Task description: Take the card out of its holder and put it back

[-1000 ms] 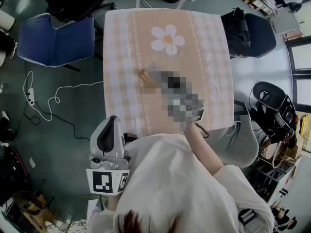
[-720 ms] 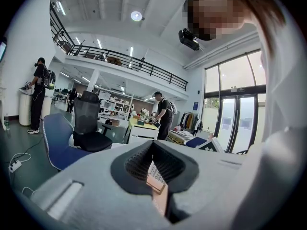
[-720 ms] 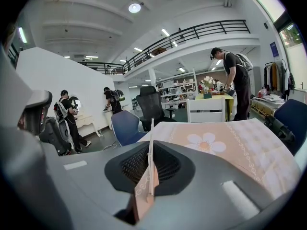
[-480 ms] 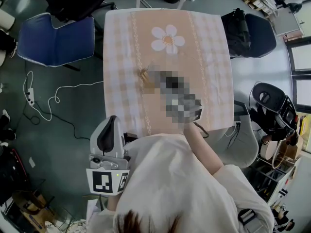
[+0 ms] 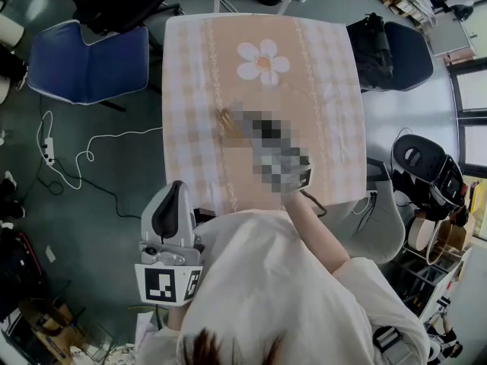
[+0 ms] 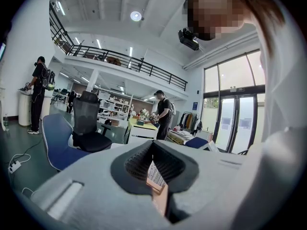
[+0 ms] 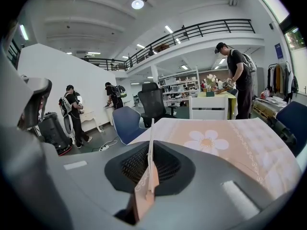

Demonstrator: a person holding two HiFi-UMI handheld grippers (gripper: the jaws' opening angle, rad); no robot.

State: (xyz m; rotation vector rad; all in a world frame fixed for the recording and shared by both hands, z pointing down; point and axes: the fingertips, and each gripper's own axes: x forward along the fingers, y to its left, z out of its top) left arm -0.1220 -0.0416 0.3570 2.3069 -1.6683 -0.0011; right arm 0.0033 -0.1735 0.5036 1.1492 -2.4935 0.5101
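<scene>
My right gripper [image 5: 234, 119] reaches over the middle of the table [image 5: 327, 82], mostly hidden by a mosaic patch. A small brownish thing [image 5: 224, 115], perhaps the holder, lies on the cloth at its tip. In the right gripper view the jaws [image 7: 150, 164] are shut on a thin white card [image 7: 150, 140], seen edge-on and sticking up past them. My left gripper [image 5: 173, 198] hangs off the table's near left corner, close to my body. Its jaws [image 6: 154, 169] stand nearly together. A striped white and peach strip shows in the slit; I cannot tell whether it is held or is the cloth beyond.
The peach checked cloth has a white flower [image 5: 262, 59] at its far end. A blue chair [image 5: 87, 63] stands left of the table and a dark chair [image 5: 396, 52] to its right. A white cable [image 5: 84, 154] lies on the floor. Several people [image 7: 237, 75] stand in the background.
</scene>
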